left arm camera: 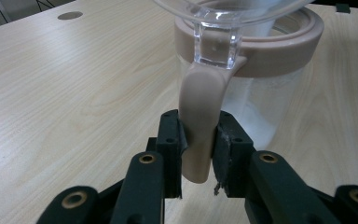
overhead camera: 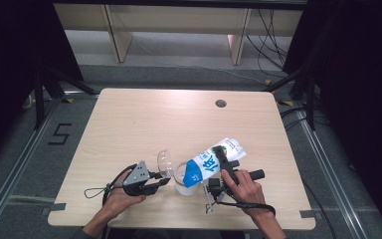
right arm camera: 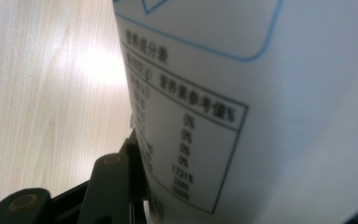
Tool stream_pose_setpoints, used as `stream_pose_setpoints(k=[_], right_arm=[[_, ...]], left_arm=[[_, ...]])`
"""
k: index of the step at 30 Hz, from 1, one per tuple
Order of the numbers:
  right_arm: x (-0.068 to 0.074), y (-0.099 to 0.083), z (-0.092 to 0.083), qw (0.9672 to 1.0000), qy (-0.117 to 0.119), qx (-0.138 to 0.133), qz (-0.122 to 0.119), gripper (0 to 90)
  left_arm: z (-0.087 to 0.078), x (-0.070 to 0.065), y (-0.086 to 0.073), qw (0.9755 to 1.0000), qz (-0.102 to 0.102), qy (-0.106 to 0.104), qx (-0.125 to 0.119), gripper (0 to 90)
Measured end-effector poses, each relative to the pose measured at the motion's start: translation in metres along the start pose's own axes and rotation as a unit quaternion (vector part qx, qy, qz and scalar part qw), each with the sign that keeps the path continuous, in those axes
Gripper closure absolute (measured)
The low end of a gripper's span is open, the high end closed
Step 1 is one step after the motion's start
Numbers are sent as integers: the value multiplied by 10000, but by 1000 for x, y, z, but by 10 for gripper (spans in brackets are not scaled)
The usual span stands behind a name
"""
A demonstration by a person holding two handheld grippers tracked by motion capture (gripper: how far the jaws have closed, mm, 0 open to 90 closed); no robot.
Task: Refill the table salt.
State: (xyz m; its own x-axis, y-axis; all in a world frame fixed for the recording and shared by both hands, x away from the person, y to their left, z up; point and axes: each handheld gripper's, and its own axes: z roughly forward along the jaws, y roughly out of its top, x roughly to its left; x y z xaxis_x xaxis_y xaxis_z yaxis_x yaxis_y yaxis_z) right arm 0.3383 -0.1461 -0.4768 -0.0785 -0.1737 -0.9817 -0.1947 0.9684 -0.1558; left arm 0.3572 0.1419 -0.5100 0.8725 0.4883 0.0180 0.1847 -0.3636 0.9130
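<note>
A pouring step is in hand: the left gripper (overhead camera: 163,178) has its jaws clamped on the beige handle (left arm camera: 199,126) of a clear plastic jar with a beige rim (left arm camera: 279,46), its clear lid (overhead camera: 165,162) flipped open; the right gripper (overhead camera: 221,155) pinches a white and blue soft bag with printed text (overhead camera: 213,163), tilted mouth-down over the jar; the jar stands on the pale wooden table (overhead camera: 144,119), just right of the left gripper; next, I judge, the bag needs more tilt while the jar is held steady; whitish contents cloud the jar's wall.
</note>
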Motion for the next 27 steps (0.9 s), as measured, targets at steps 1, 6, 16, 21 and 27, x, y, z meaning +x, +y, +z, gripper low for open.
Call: stream_pose_setpoints(k=[1, 6, 16, 21, 27], right_arm=[[0, 0, 0, 10000, -7, -5, 15, 534], [1, 0, 0, 10000, 17, 3, 3, 535], [1, 0, 0, 10000, 10, -7, -12, 538], [0, 1, 0, 10000, -17, -33, -82, 538], [0, 0, 1, 10000, -10, -8, -39, 539]], left_arm=[[0, 0, 0, 10000, -1, -1, 1, 734], [0, 0, 0, 10000, 13, -1, 5, 734], [0, 0, 0, 10000, 18, -5, 10, 734], [0, 0, 0, 10000, 17, -4, 10, 734], [0, 0, 0, 10000, 14, -8, 5, 734]])
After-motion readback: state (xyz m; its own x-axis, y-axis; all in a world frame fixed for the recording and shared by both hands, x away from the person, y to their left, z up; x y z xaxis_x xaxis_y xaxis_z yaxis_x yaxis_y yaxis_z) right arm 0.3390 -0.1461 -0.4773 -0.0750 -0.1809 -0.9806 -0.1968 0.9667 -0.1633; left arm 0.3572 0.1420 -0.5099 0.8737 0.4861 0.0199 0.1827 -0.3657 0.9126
